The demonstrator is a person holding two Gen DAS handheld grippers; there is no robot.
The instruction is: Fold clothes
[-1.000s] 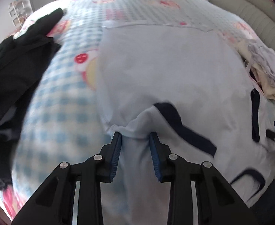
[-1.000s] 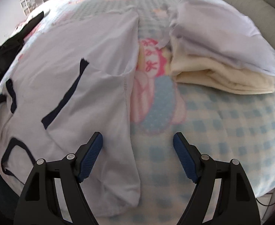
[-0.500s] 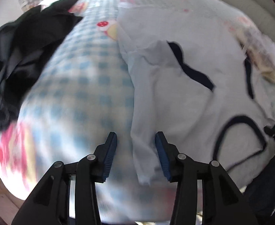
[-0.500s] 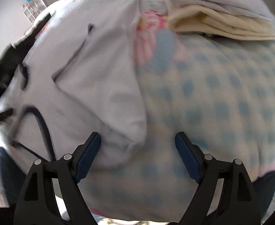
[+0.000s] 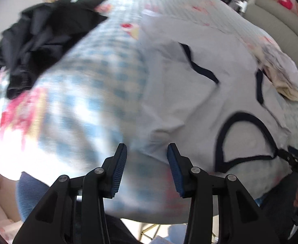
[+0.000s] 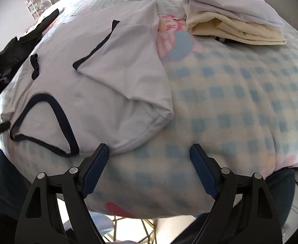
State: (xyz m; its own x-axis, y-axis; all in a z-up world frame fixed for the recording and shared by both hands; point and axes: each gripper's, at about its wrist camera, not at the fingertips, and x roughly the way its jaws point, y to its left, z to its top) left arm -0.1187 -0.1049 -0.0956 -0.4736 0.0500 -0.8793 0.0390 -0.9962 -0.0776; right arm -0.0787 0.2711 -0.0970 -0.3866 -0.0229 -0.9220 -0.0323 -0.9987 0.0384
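Observation:
A pale T-shirt (image 5: 189,93) with navy trim lies flat on the bed, both sleeves folded in over its body and its neckline (image 5: 244,138) toward me. My left gripper (image 5: 147,152) hovers at the shirt's near left shoulder corner. Its jaws are closing, and the cloth edge shows between the fingertips without being pinched. In the right wrist view the same shirt (image 6: 100,93) lies left of centre. My right gripper (image 6: 149,152) stands wide open at the near right shoulder, holding nothing.
A heap of black clothes (image 5: 41,40) lies at the far left. A folded cream and white stack (image 6: 230,20) sits at the far right. The blue checked blanket (image 6: 240,101) covers the bed, whose near edge drops off just under both grippers.
The left gripper has let go of the left sleeve, which now lies folded on the shirt, and drawn back to the near shoulder corner. The right gripper has also drawn back toward the bed's near edge.

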